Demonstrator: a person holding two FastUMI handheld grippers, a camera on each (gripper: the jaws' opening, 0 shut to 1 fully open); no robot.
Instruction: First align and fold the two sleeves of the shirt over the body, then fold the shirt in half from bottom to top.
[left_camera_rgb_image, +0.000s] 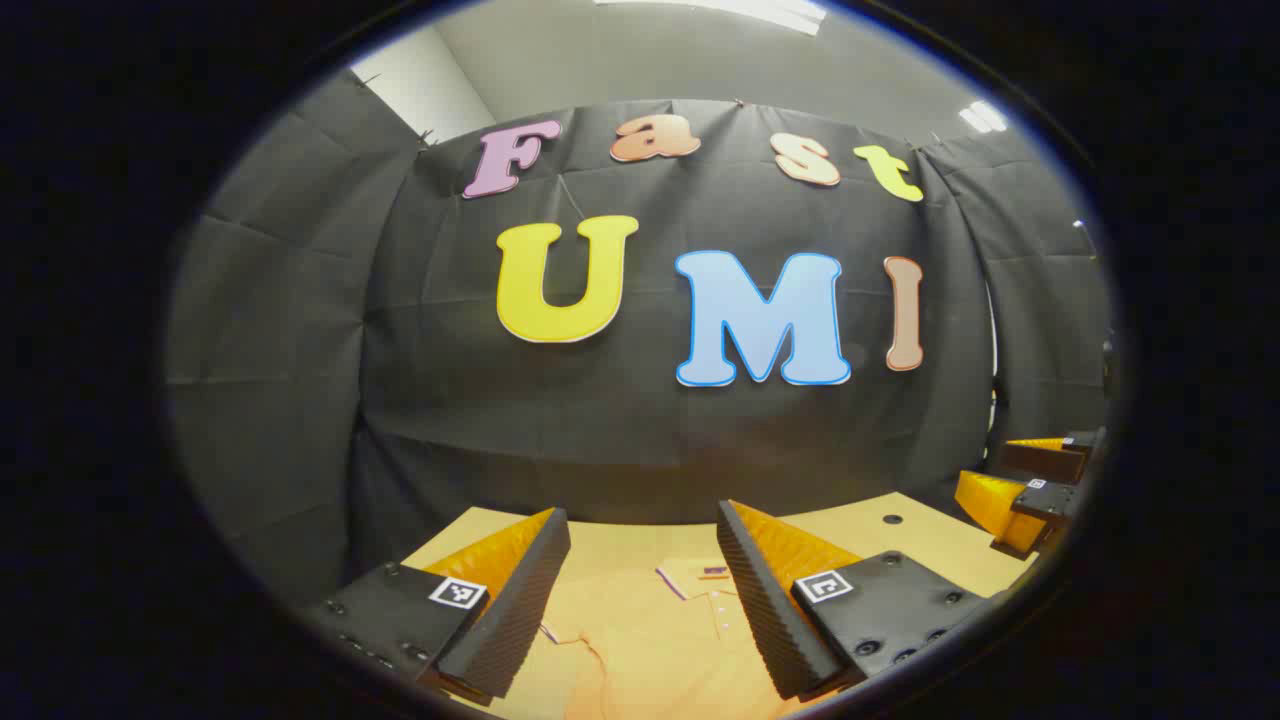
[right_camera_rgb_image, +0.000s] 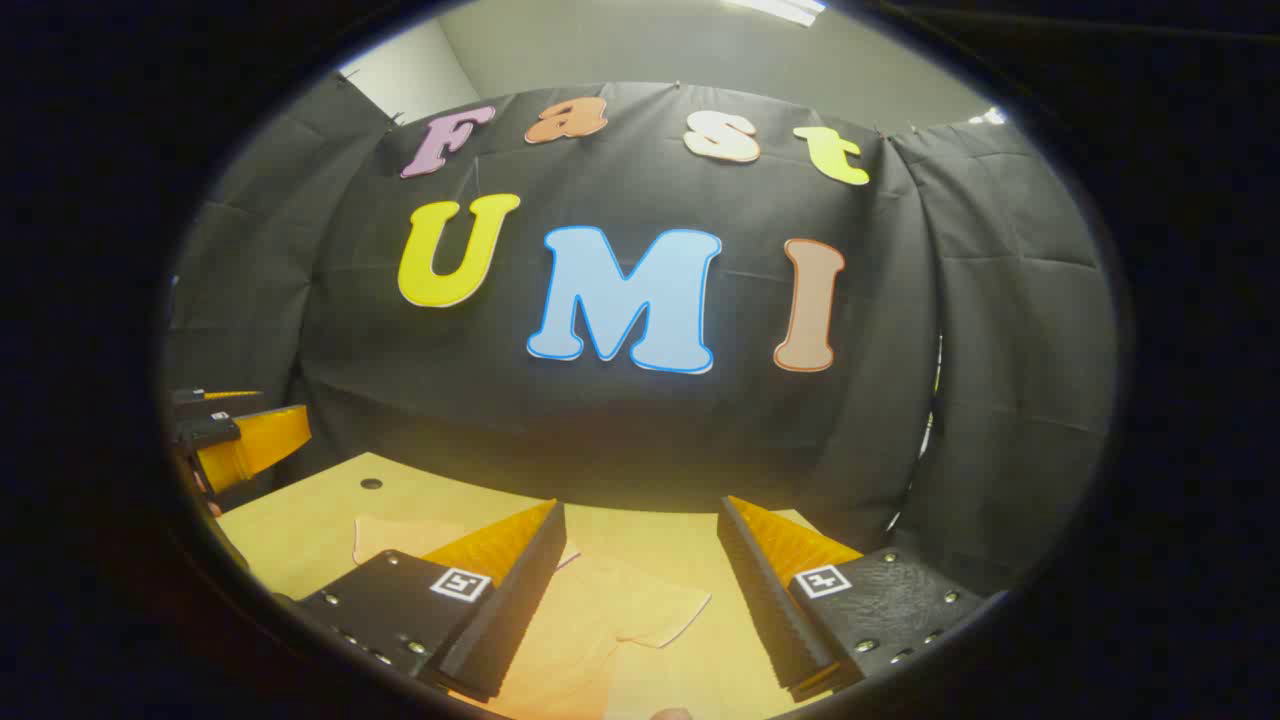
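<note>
**Approaching the shirt before the sleeve folds**

Hovering above the surface (left_camera_rgb_image: 900, 545), the left tongs (left_camera_rgb_image: 642, 590) stand wide apart and hold nothing. The right tongs (right_camera_rgb_image: 640, 585) are likewise wide and empty.

Position of the work: the shirt (left_camera_rgb_image: 650, 640) lies flat on the surface below and between the left tongs' fingers, its collar (left_camera_rgb_image: 700, 575) and button placket toward the booth wall. In the right gripper view, one sleeve (right_camera_rgb_image: 640, 605) lies spread outward between that gripper's fingers.

Step in hand, as judged: the first step, sleeve alignment, is not yet begun; no fold is visible.

Next move, as judged: lower each set of tongs to a sleeve edge, close on the fabric, and carry it inward over the body.
</note>
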